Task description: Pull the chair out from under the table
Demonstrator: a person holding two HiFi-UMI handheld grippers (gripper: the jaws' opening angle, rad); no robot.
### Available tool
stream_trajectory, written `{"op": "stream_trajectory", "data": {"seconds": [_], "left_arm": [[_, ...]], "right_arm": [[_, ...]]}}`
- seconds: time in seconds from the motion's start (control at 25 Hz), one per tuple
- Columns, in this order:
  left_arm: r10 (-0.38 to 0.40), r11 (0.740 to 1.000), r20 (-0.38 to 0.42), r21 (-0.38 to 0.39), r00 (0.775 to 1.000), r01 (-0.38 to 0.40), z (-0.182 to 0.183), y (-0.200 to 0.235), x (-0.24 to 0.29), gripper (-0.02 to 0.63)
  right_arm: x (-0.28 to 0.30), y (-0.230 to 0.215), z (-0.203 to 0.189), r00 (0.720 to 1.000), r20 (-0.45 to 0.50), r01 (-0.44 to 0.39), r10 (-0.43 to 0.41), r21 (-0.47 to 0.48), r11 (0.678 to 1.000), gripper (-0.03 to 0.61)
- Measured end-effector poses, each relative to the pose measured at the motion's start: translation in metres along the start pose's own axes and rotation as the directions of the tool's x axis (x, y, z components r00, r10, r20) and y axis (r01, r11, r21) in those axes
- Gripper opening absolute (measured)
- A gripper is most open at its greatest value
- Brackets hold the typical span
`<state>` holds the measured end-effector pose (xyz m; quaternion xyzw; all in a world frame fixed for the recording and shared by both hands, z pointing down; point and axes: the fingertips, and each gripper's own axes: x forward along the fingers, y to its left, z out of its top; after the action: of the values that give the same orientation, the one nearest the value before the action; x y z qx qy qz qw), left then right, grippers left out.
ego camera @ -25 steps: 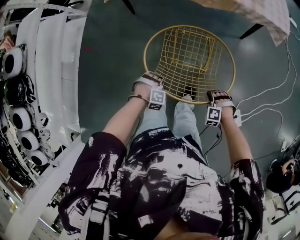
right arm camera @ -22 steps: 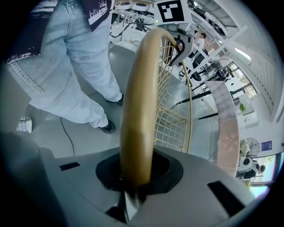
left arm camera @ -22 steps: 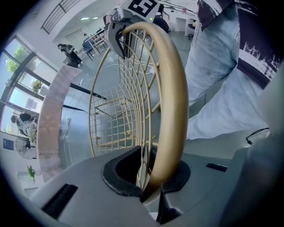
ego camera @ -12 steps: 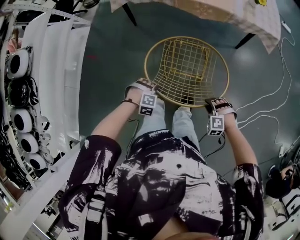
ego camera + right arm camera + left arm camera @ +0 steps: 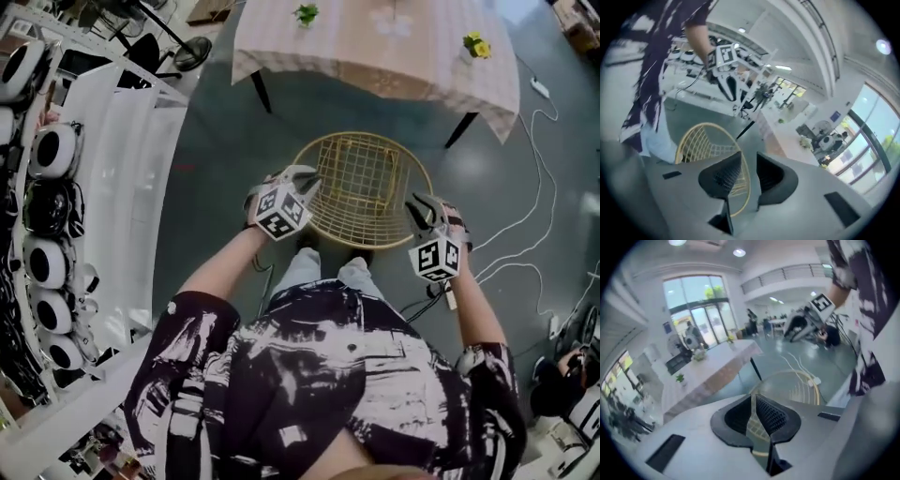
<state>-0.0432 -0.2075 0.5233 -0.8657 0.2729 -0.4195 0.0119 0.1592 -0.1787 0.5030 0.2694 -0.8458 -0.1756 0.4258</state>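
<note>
The round gold wire chair (image 5: 361, 183) stands on the dark floor, just in front of the table (image 5: 375, 52) with its checked cloth. Both grippers hang in the air above the chair's near rim and touch nothing. My left gripper (image 5: 302, 181) is over the left side of the rim. Its jaws (image 5: 753, 398) have just been closing to a thin slit, with nothing between them. My right gripper (image 5: 419, 212) is over the right side. Its jaws (image 5: 747, 159) have narrowed too but keep a clear gap. The chair rim (image 5: 701, 140) shows far below through that gap.
White shelving with round appliances (image 5: 47, 187) runs along the left. White cables (image 5: 544, 216) trail over the floor at the right. Two small flower pots (image 5: 306, 13) (image 5: 476, 44) stand on the table. The person's legs are right behind the chair.
Both grippers have left the chair's near rim and risen well above it, rolling as they rose. The view has tipped up, bringing the table into sight.
</note>
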Motion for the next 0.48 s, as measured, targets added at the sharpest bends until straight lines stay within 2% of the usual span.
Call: {"op": "stream_trajectory", "data": {"seconds": [0.08, 0.12, 0.24, 0.36, 0.48], "left_arm": [[0.075, 0.987, 0.151, -0.152, 0.986, -0.051, 0.05, 0.036, -0.021, 0.029], [0.11, 0.979, 0.22, -0.193, 0.969, -0.067, 0.075, 0.051, -0.034, 0.029], [0.189, 0.97, 0.374, -0.217, 0.908, -0.112, 0.14, 0.08, -0.074, 0.026], [0.247, 0.963, 0.483, -0.218, 0.84, -0.158, 0.194, 0.101, -0.109, 0.017], [0.295, 0.952, 0.552, -0.236, 0.78, -0.193, 0.228, 0.119, -0.134, 0.011]], "right_arm": [[-0.013, -0.051, 0.039, 0.991, 0.086, 0.088, -0.099, 0.118, 0.989, 0.103], [-0.021, -0.074, 0.057, 0.981, 0.128, 0.125, -0.147, 0.163, 0.979, 0.103], [-0.054, -0.133, 0.104, 0.929, 0.23, 0.215, -0.29, 0.303, 0.929, 0.092], [-0.082, -0.181, 0.133, 0.87, 0.277, 0.241, -0.409, 0.484, 0.841, 0.052], [-0.099, -0.209, 0.146, 0.827, 0.287, 0.209, -0.483, 0.642, 0.738, 0.006]]}}
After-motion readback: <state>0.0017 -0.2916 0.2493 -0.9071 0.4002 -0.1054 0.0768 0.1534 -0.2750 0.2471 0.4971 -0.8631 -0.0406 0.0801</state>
